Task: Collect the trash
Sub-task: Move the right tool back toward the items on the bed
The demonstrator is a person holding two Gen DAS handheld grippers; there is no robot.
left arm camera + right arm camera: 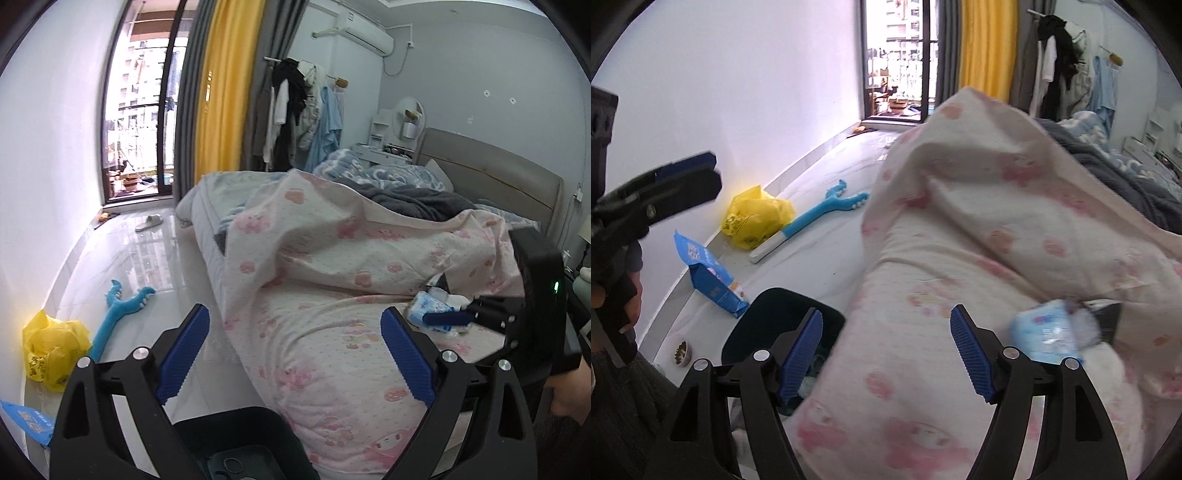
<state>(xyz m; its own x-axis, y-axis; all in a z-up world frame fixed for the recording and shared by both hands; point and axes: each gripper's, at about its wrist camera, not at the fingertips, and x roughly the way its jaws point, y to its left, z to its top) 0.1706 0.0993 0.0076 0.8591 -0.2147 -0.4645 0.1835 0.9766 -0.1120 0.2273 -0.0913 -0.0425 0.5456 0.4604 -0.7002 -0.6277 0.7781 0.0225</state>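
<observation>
I've got both the left gripper (pixel 295 354) and right gripper (pixel 886 354) gaping, empty. Crumpled blue-and-white plastic wrapper (pixel 1047 332) sits at three o'clock on the pink-print quilt (pixel 960 240); I'd pinch plastic only, not fabric.

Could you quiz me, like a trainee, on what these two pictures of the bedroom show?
1. True or false: the crumpled yellow plastic bag lies on the floor by the white wall.
2. Where is the light blue soft tissue pack? A) on the pink patterned quilt B) in the black plastic bin C) on the floor
3. Is anything between the pads of the right claw?

Key: 1 true. 2 A. 3 No; it is open and empty.
</observation>
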